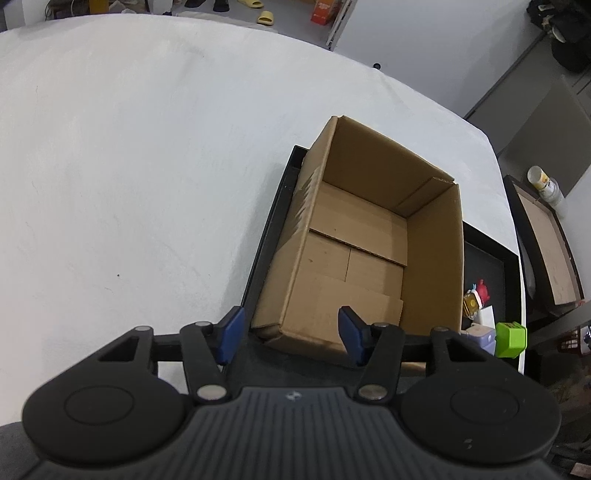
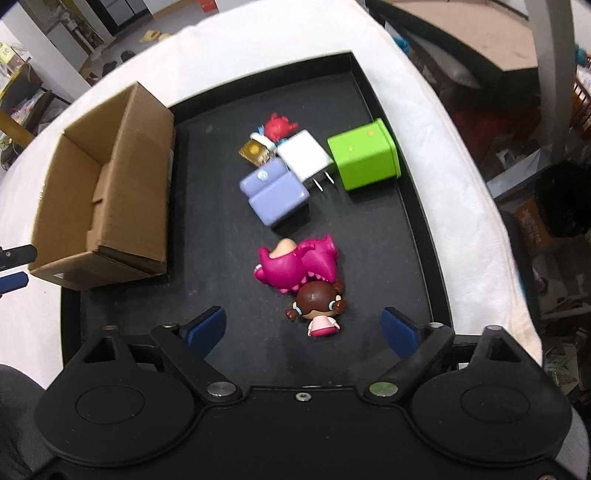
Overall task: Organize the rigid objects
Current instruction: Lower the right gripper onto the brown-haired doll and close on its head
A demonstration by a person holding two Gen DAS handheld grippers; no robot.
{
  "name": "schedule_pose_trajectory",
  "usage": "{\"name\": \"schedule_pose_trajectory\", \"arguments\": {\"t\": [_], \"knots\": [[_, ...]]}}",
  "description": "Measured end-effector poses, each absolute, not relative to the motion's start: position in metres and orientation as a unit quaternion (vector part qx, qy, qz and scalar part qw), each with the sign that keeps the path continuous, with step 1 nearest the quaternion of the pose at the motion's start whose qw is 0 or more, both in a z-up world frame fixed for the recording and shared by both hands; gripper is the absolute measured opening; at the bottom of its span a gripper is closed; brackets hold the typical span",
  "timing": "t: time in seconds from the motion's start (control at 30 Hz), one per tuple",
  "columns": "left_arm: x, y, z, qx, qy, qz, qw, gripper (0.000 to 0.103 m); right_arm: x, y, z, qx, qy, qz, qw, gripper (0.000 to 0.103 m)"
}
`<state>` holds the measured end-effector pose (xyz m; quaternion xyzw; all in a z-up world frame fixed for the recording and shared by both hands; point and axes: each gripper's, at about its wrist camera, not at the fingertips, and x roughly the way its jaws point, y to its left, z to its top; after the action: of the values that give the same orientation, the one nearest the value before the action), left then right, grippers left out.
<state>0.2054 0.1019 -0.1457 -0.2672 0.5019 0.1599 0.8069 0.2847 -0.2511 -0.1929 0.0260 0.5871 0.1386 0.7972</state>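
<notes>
Cluttered storeroom — floor boxes (image 1: pixel 325 11), shelving (image 2: pixel 22 85)

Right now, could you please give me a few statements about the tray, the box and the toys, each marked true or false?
1. The cardboard box has nothing in it. True.
2. The green cube lies inside the box. False: it lies on the black tray.
3. The right hand-held gripper is clamped on the doll. False: its pads stand apart from it.
4. The white charger touches the green cube. True.
5. The left hand-held gripper holds a toy. False: it holds nothing.
</notes>
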Motion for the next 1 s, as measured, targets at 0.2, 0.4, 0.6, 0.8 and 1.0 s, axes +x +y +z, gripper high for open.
{"name": "schedule_pose_trajectory", "arguments": {"t": [0.2, 0.4, 0.6, 0.8, 1.0], "knots": [[0.209, 0.104, -0.151, -0.274, 0.505, 0.158, 0.803, 0.038, 0.296, -0.253, -0.209, 0.033, 0.604, 0.122, 0.787, 0.078], [0.210, 0.106, -0.158, -0.272, 0.510, 0.159, 0.801, 0.027, 0.304, -0.256, -0.221, 0.053, 0.620, 0.104, 0.776, 0.076], [0.209, 0.111, -0.157, -0.270, 0.506, 0.163, 0.802, 0.012, 0.306, -0.254, -0.226, 0.070, 0.624, 0.099, 0.772, 0.067], [0.200, 0.109, -0.156, -0.267, 0.506, 0.157, 0.805, 0.011, 0.307, -0.255, -0.231, 0.061, 0.625, 0.094, 0.773, 0.056], [0.196, 0.105, -0.151, -0.257, 0.506, 0.150, 0.809, 0.011, 0.302, -0.254, -0.229, 0.055, 0.620, 0.096, 0.777, 0.054]]}}
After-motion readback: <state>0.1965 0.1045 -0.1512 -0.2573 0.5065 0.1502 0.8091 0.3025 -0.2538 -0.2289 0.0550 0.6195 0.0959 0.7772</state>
